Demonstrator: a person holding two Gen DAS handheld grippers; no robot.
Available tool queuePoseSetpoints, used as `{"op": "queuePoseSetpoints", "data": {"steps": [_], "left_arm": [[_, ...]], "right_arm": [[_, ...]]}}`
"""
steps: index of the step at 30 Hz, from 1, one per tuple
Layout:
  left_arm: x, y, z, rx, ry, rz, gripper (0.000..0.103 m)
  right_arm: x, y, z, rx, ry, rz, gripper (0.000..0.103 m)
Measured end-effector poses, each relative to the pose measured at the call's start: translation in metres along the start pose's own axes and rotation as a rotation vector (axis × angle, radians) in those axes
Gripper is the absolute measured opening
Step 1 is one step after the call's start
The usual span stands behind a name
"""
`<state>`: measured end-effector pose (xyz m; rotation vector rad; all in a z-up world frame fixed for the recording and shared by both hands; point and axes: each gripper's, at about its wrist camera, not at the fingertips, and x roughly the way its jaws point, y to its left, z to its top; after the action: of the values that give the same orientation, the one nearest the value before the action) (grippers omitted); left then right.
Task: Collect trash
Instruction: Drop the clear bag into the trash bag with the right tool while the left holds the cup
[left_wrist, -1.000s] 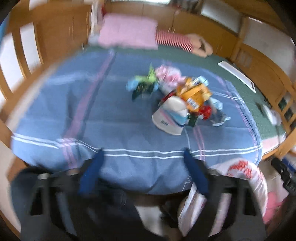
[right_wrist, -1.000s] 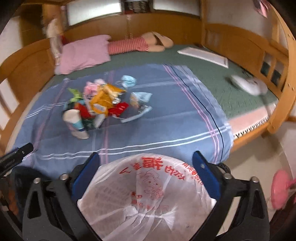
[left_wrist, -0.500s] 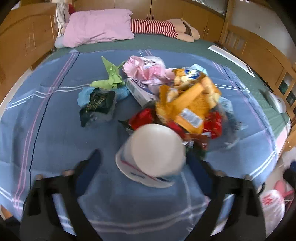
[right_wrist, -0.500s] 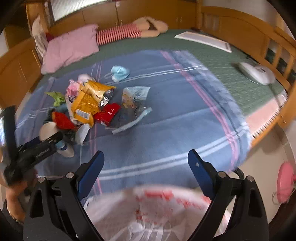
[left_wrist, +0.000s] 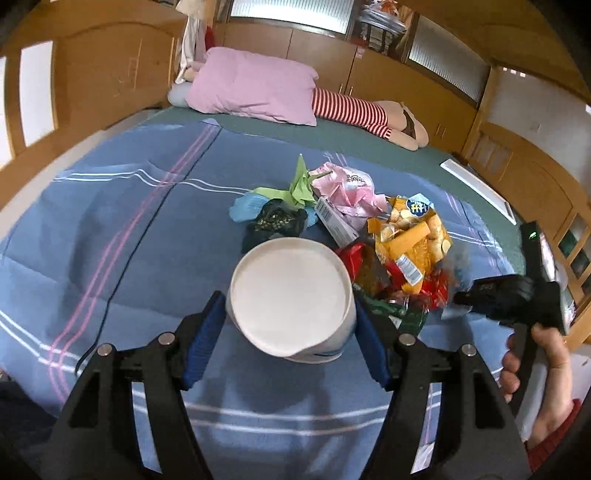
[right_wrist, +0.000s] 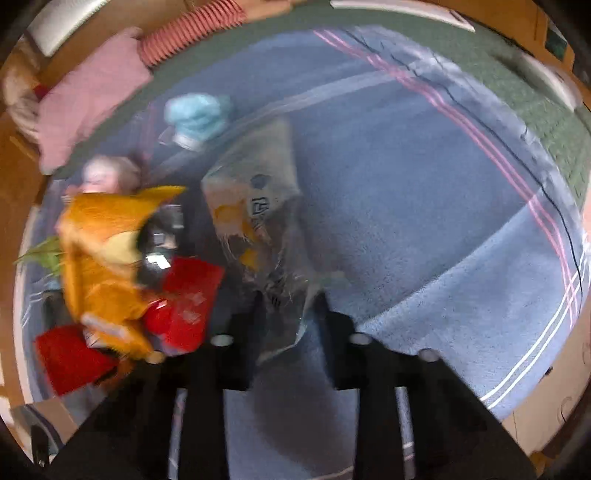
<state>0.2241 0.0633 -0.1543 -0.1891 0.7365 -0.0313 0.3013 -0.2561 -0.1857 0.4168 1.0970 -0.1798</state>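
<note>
An upturned white paper cup (left_wrist: 291, 291) lies on the blue blanket (left_wrist: 129, 229), between the blue pads of my left gripper (left_wrist: 288, 325). The pads sit right at its sides without squeezing it. Behind the cup is a trash pile with an orange snack bag (left_wrist: 410, 236), a pink bag (left_wrist: 343, 184) and green paper (left_wrist: 299, 184). The right wrist view is blurred. There, my right gripper (right_wrist: 288, 332) is closing, and the lower end of a clear plastic wrapper (right_wrist: 258, 221) is pinched between its jaws. The orange bag (right_wrist: 99, 251) and a red wrapper (right_wrist: 188, 295) lie to its left.
A light blue mask (right_wrist: 195, 114) lies beyond the clear wrapper. A pink pillow (left_wrist: 255, 85) and a striped-legged doll (left_wrist: 354, 110) lie at the head of the bed. Wooden bed rails run along both sides. A person's hand (left_wrist: 539, 365) holds the right tool at the bed's right.
My left gripper went from the bed's edge forward to flank the cup. My right gripper left the white bag, dropped to the pile, and its jaws narrowed around the clear wrapper.
</note>
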Motion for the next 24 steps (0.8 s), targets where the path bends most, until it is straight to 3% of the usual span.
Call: {"op": "queuePoseSetpoints", "data": {"steps": [5,10,14,17,19,20,21,23,24], "left_arm": [[-0.019,0.002,-0.018,-0.008,0.012,-0.073,0.068],[-0.03,-0.012,-0.031,0.055,0.015,-0.164,0.068],[-0.036,-0.017,-0.037,0.06,0.019,-0.234,0.068],[-0.044,-0.022,-0.045,0.069,0.026,-0.267,0.068],[-0.051,-0.03,-0.051,0.085,0.043,-0.288,0.068],[-0.056,-0.033,-0.055,0.091,0.052,-0.307,0.068],[-0.06,-0.037,-0.059,0.098,0.065,-0.333,0.068],[-0.072,-0.058,-0.07,0.15,0.113,-0.427,0.068],[-0.079,-0.073,-0.077,0.204,0.132,-0.482,0.068]], "right_arm": [[-0.057,-0.004,-0.026,-0.106,-0.095,0.044,0.017],[-0.127,-0.024,-0.065,-0.224,-0.167,0.083,0.017],[-0.169,-0.056,-0.103,-0.299,-0.152,0.099,0.017],[-0.176,-0.075,-0.139,-0.353,-0.055,0.116,0.019],[-0.168,-0.085,-0.163,-0.393,0.049,0.104,0.033],[-0.164,-0.091,-0.173,-0.414,0.087,0.08,0.048],[-0.165,-0.096,-0.182,-0.428,0.087,0.048,0.062],[-0.177,-0.107,-0.186,-0.407,0.026,0.016,0.076],[-0.187,-0.115,-0.182,-0.366,-0.019,0.026,0.077]]}}
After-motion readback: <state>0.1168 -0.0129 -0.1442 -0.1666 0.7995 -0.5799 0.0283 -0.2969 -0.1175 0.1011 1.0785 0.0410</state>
